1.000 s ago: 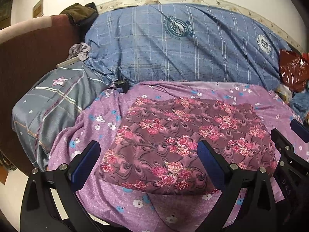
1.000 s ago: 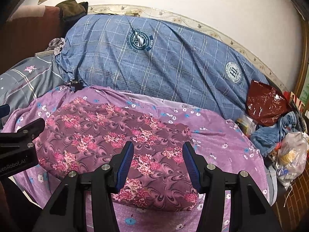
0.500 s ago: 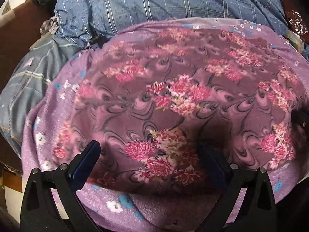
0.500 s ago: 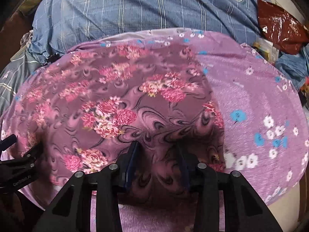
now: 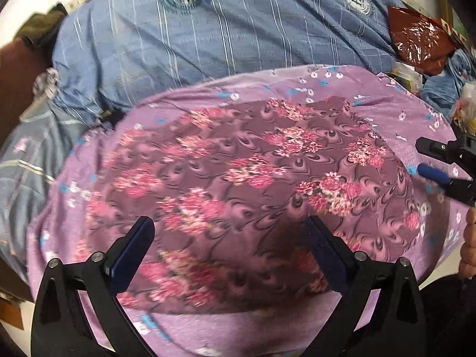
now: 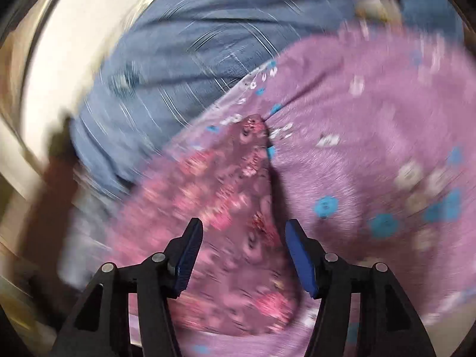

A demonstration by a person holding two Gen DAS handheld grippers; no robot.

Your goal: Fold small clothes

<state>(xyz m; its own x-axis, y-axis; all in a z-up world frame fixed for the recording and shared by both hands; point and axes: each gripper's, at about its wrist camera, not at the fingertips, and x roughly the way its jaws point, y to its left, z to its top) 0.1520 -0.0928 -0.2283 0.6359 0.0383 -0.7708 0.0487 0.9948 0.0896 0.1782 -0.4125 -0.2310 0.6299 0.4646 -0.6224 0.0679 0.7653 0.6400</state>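
Now the dark mauve garment printed with pink flower clusters lies spread flat on a lilac bedspread dotted with small white and blue flowers, which covers the bed in front of a long blue checked bolster with round white emblems. The left hand-held gripper hangs over the near edge of the garment with its blue-padded jaws spread wide apart, nothing pinched between them. In the left wrist view the right hand-held gripper shows at the right side, by the garment's right edge, with part of a hand below it. The right wrist view is heavily blurred; there the right hand-held gripper has just been opening, and its jaws stand apart over the garment's right edge, with cloth lying between the pads but not pressed by them. A dark red crinkled plastic bag lies at the far right beside the bolster.
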